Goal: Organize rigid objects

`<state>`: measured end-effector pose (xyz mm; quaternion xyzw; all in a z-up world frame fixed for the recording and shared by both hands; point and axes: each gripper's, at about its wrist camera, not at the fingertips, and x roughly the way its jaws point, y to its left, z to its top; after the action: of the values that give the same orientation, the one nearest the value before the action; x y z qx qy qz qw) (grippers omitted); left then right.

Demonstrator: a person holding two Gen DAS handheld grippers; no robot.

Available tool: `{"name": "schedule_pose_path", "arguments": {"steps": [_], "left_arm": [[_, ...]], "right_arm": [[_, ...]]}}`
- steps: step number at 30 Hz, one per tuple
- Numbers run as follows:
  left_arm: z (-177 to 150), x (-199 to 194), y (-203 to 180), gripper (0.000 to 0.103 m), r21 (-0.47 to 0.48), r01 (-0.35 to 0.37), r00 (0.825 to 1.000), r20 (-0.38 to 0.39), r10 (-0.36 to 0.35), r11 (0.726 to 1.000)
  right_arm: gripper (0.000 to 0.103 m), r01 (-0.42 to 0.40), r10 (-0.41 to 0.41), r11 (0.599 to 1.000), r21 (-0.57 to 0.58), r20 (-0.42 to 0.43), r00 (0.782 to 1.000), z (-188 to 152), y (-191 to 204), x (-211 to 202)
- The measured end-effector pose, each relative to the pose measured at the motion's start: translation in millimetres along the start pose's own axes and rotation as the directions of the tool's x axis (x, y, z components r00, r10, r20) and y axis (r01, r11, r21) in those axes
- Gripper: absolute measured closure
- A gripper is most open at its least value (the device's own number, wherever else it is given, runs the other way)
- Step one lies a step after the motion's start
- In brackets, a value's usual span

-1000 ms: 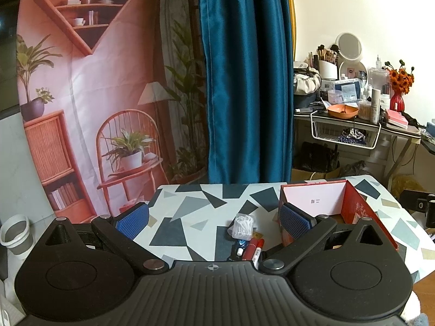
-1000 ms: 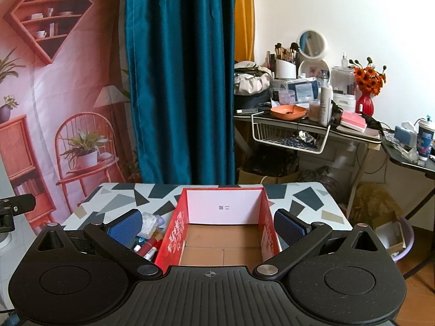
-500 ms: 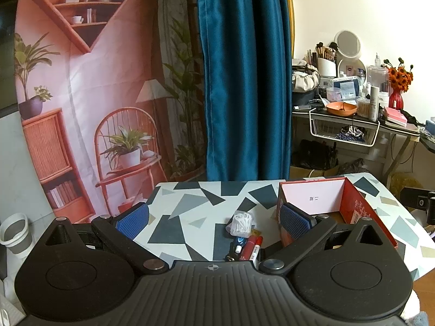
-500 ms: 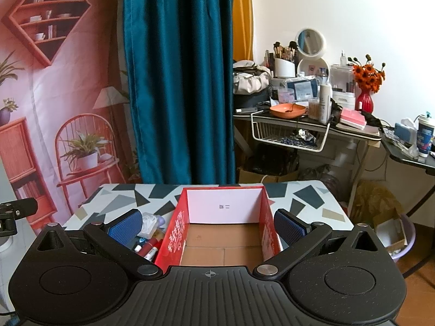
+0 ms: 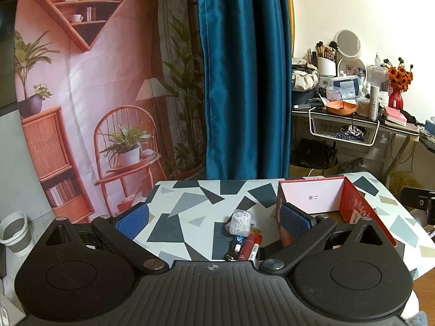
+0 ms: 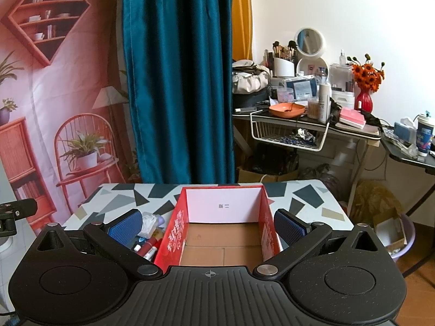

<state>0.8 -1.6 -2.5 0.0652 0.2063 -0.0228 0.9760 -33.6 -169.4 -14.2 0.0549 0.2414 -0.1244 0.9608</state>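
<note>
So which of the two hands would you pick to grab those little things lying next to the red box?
Probably the left gripper: the red markers and clear packet lie between its open fingers. The right gripper faces the red box.

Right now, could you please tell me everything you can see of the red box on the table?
The red box is an open-topped cardboard carton, red outside with pale printed characters on its side, white inside the far wall and bare brown on the floor, which looks empty. It stands upright on the patterned table, with a pile of small items right beside its left wall. Neither gripper touches it.
</note>
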Motion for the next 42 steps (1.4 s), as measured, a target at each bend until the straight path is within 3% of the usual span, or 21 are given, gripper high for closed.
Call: {"name": "schedule_pose_path", "arguments": {"steps": [14,21,27,34,39,42], "left_arm": [[2.4,2.0,2.8,0.000,-0.009,0.019,1.000,0.023,-0.019,1.000],[3.6,23.5,9.2,0.000,-0.049,0.019,1.000,0.021,-0.018,0.999],[-5.8,57.6,7.5,0.000,-0.030,-0.006,1.000,0.018,0.006,1.000],[-32.0,118.8,6.2,0.000,-0.049,0.002,0.999,-0.046,-0.004,0.999],[-48.5,158.1,9.8,0.000,-0.080,0.001,0.995,-0.096,-0.009,0.997],[-57.0,177.1,9.5,0.000,-0.079,0.007,0.993,-0.121,-0.016,0.997]], "right_arm": [[0.000,-0.020,0.020,1.000,0.007,-0.007,1.000,-1.7,-2.1,2.8],[0.000,0.004,-0.004,1.000,0.005,-0.003,1.000,-3.9,-13.1,21.1],[0.000,0.047,-0.047,0.999,0.009,0.012,0.999,-12.9,-39.8,51.3],[0.000,0.048,-0.045,0.997,0.059,-0.062,0.997,-40.2,-74.6,110.5],[0.000,0.070,-0.069,0.998,0.001,-0.083,0.994,-64.8,-78.1,144.5],[0.007,0.118,-0.120,0.992,-0.032,-0.068,0.990,-75.8,-80.1,159.6]]}}
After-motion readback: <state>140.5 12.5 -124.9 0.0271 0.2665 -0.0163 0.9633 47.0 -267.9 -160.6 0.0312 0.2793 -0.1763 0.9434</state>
